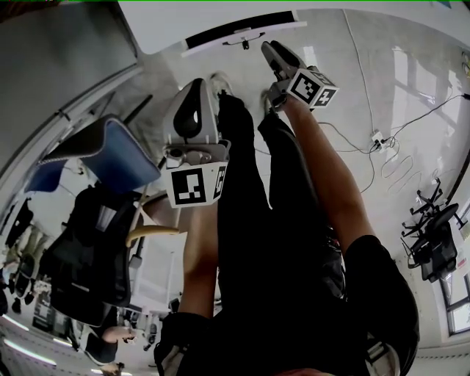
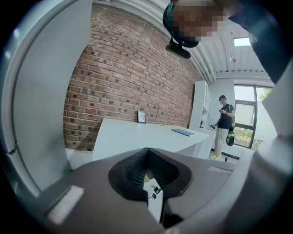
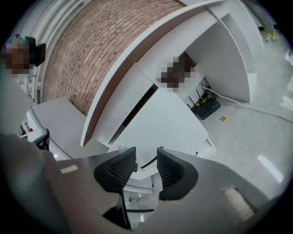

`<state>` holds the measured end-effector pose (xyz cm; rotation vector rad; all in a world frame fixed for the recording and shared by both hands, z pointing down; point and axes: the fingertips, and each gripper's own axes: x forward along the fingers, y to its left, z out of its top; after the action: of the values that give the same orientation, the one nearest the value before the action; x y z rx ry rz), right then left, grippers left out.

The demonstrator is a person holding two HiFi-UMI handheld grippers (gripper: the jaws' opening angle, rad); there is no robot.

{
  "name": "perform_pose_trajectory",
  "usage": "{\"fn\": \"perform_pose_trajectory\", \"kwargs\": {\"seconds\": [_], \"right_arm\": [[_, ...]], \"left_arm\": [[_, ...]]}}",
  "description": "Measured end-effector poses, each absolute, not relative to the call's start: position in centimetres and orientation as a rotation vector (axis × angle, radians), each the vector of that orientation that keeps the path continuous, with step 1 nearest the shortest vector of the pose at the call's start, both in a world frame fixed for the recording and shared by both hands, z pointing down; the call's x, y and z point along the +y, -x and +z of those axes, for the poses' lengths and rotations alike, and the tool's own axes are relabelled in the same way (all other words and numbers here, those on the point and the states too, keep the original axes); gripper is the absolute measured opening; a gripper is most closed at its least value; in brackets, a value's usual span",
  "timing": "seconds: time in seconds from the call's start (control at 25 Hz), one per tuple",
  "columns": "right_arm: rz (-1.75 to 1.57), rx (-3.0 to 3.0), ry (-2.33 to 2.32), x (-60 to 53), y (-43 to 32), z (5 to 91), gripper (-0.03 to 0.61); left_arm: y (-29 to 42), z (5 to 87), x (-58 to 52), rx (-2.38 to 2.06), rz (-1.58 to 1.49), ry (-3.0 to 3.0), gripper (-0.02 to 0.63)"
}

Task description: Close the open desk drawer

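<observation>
**Drawer at top centre; L tongs shut, R tongs spread**

Head view, L to R: a blue chair is seen at mid left. The left gripper is held at centre-left, w/ its marker cube nearest the camera, beside the person's black-clad legs. The drawer is seen at top centre as a white front w/ a dark strip behind it, at the edge of the white desk. It is touched by neither gripper. The right gripper is held just right of the drawer, in the upper centre. Cables are strewn over the floor at right.

Left gripper view: the left gripper is shown w/ jaws pressed together, tips meeting, nothing pinched. Keys on a white front are glimpsed below the tips. A brick wall fills the upper left, a white counter lies mid-frame, and a standing person is seen at far right.

Right gripper view: the right gripper is shown w/ jaws spread and nothing between the pads. A white cabinet under the desk top is seen beyond them, centre frame.
</observation>
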<state>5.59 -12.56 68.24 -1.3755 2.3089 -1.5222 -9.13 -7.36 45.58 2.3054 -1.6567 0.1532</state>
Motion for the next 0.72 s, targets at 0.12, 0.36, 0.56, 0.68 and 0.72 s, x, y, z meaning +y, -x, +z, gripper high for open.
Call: {"fn": "perform_pose_trajectory", "kwargs": {"seconds": [0.12, 0.36, 0.56, 0.68, 0.72], "right_arm": [[-1.61, 2.167, 1.345, -12.7, -5.1, 69.8, 0.149], [-1.691, 2.004, 1.283, -13.0, -3.6, 71.7, 0.141], [-1.696, 1.958, 1.277, -13.5, -2.9, 72.4, 0.128], [-1.694, 1.948, 1.26, -13.6, -2.8, 72.3, 0.078], [-1.695, 1.945, 1.252, -13.6, -2.7, 72.2, 0.07]], "left_arm": [[9.2, 45.4, -7.8, -1.658, 0.138, -2.312, 0.014], [9.3, 45.3, -8.3, -1.632, 0.163, -2.324, 0.014], [10.0, 45.3, -8.9, -1.627, 0.164, -2.329, 0.015], [10.1, 45.5, -9.0, -1.617, 0.174, -2.325, 0.014], [10.1, 45.6, -9.0, -1.616, 0.169, -2.324, 0.014]]}}
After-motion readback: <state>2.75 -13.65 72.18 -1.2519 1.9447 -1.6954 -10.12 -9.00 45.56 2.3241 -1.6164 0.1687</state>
